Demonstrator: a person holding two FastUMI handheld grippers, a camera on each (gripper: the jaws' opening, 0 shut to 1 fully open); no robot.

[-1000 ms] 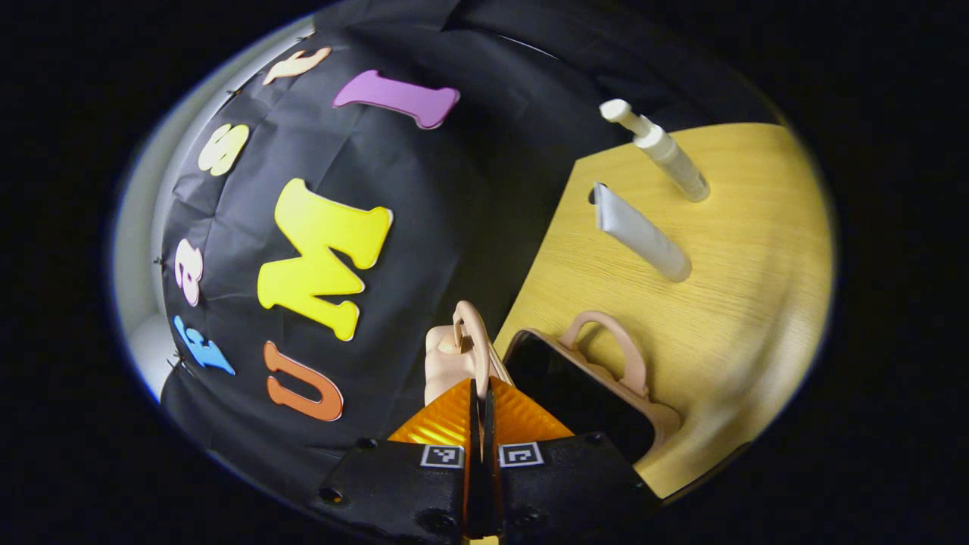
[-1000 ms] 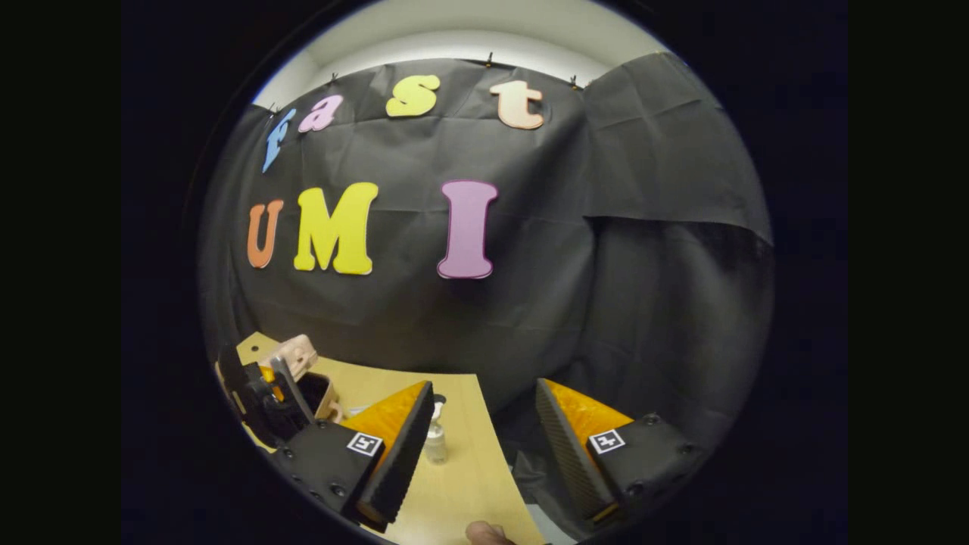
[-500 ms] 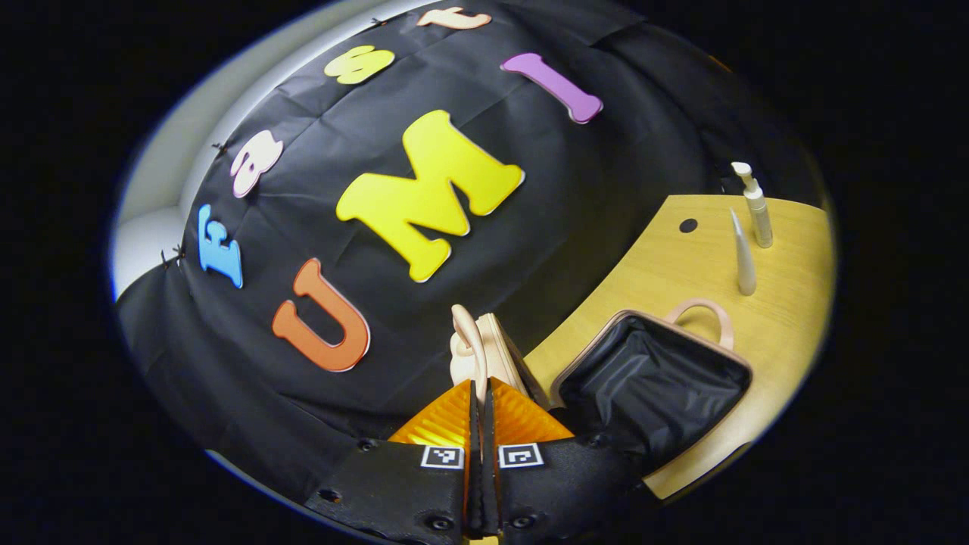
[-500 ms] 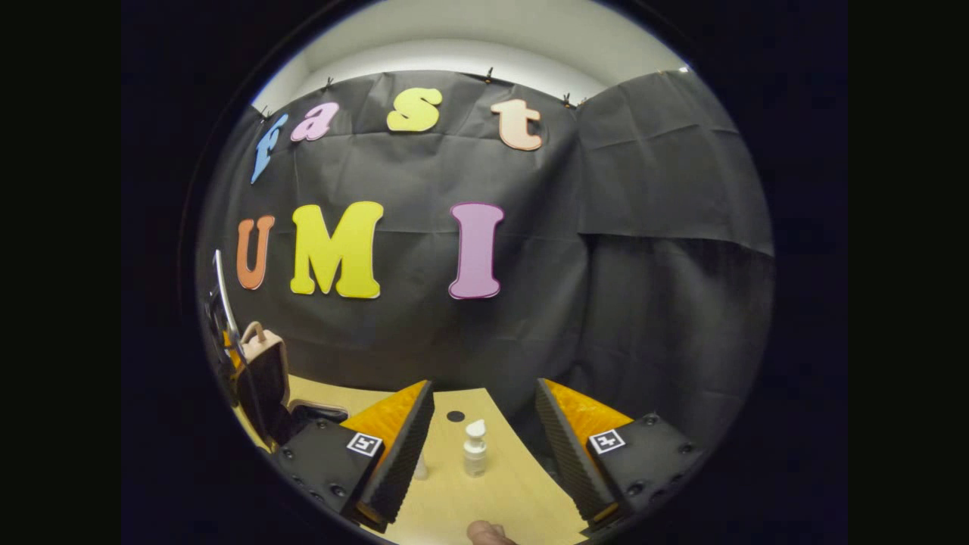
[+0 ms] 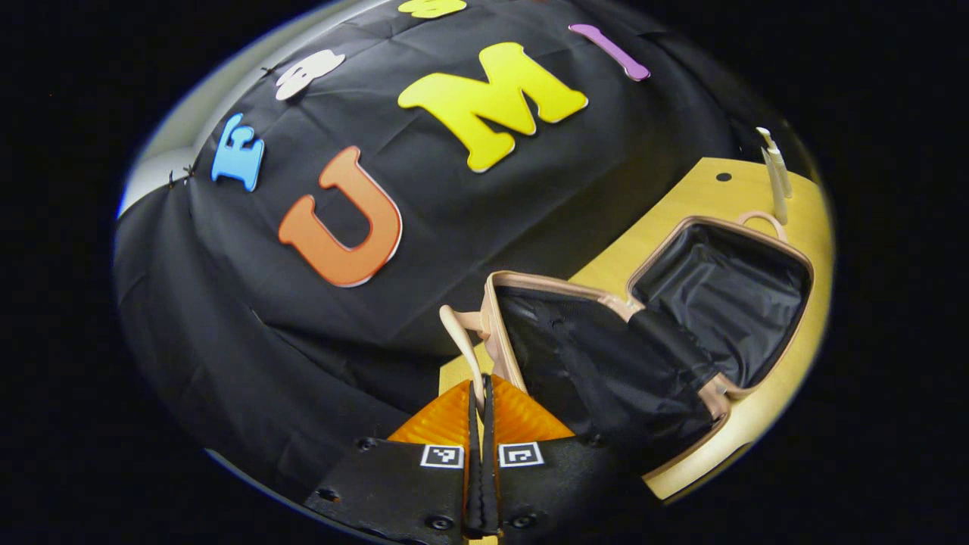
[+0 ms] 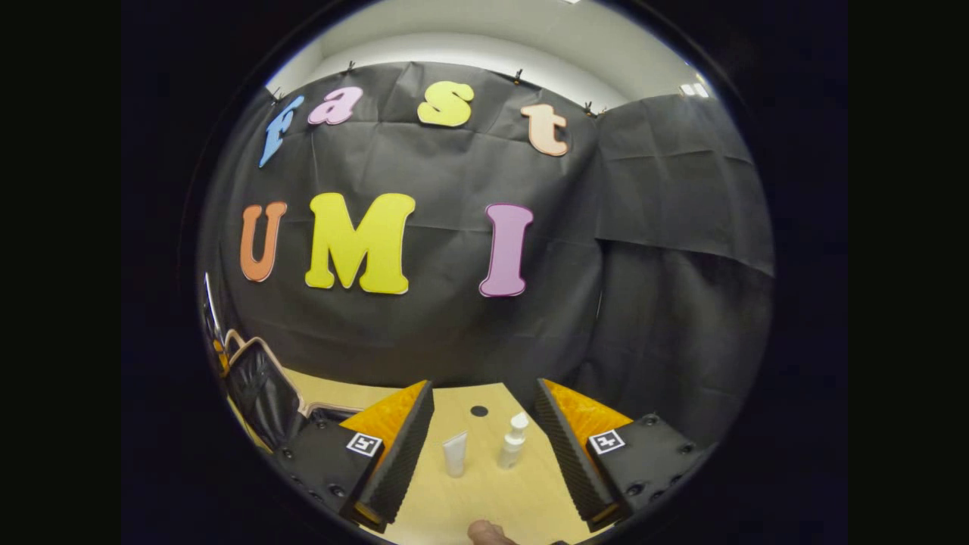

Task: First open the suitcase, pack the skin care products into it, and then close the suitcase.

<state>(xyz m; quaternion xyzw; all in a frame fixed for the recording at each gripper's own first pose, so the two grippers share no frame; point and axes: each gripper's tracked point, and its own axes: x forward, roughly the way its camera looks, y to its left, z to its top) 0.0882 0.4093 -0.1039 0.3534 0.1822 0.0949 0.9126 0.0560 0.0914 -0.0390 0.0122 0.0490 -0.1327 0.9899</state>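
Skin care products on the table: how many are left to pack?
2. A squeeze tube and a pump bottle stand side by side on the table, ahead of the open right gripper. The open suitcase looks empty; others may be hidden.

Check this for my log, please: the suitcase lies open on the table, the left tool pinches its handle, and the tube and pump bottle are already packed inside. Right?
Not quite: the tube and pump bottle stand on the table, as the right gripper view shows. The suitcase is open, and the left tool pinches its handle.
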